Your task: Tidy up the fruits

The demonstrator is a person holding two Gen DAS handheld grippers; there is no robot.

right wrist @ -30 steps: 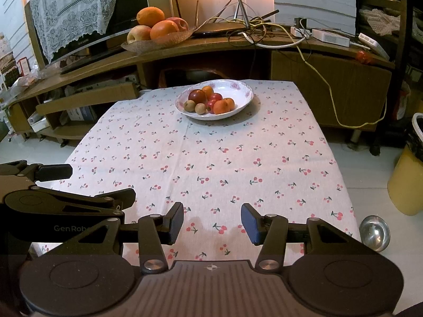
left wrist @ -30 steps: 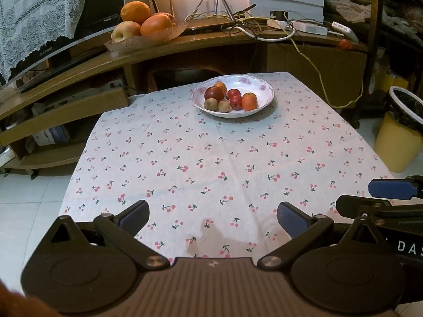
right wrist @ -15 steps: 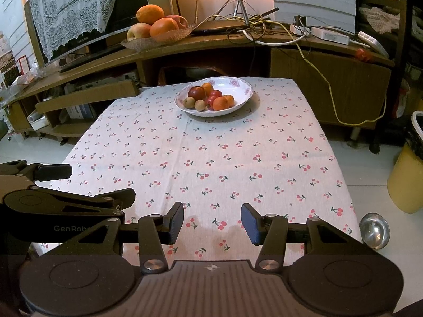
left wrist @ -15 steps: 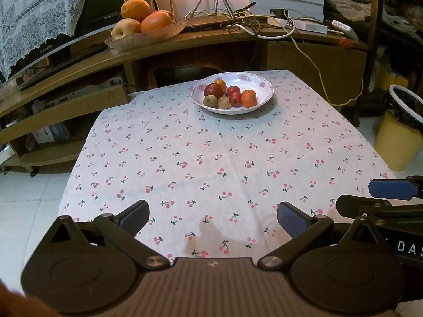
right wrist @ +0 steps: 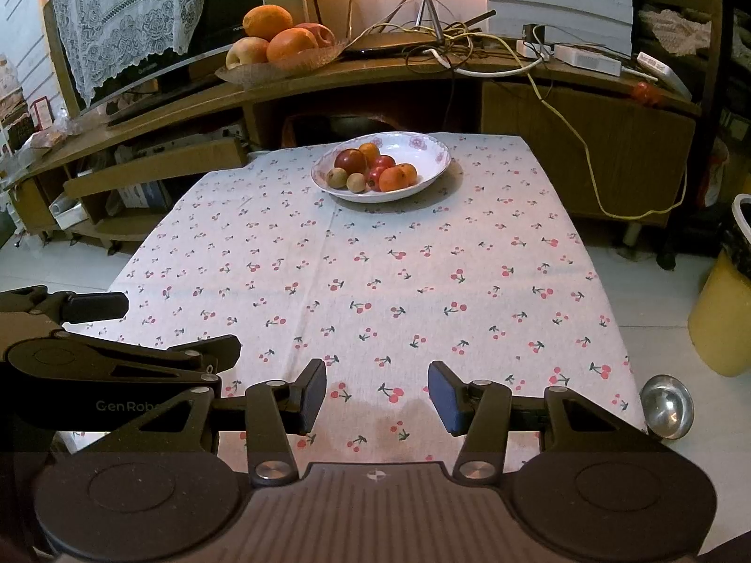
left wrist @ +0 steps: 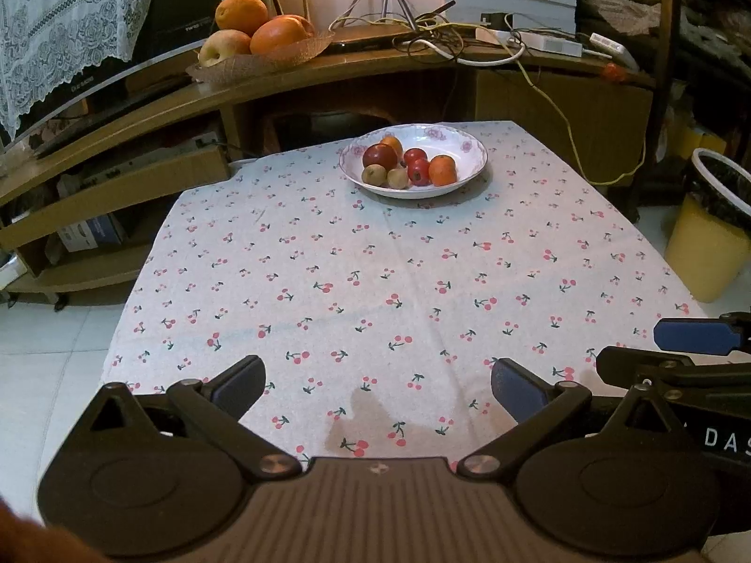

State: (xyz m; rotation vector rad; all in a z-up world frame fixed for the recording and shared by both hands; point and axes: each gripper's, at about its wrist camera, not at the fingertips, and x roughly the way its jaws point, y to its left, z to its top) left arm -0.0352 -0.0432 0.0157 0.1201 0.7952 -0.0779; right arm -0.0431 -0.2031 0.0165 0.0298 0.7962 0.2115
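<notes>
A white flowered bowl (left wrist: pixel 464 148) stands at the far end of the cherry-print table (left wrist: pixel 375 272). It holds several small fruits: a dark red apple (left wrist: pixel 379 156), two kiwis (left wrist: pixel 374 173), red fruits and an orange one (left wrist: pixel 442 170). The bowl also shows in the right wrist view (right wrist: pixel 422 148). My left gripper (left wrist: pixel 378 382) is open and empty over the table's near edge. My right gripper (right wrist: pixel 377 394) is open and empty beside it, also at the near edge. Both are far from the bowl.
A woven tray (left wrist: pixel 263 63) with oranges and an apple sits on the wooden shelf behind the table, next to tangled cables (left wrist: pixel 422 37). A yellow bin (left wrist: pixel 708 253) stands on the floor at right. A metal bowl (right wrist: pixel 666 406) lies on the floor.
Both grippers have shifted slightly so the table and bowl sit a little higher in view. Both stay open and empty.
</notes>
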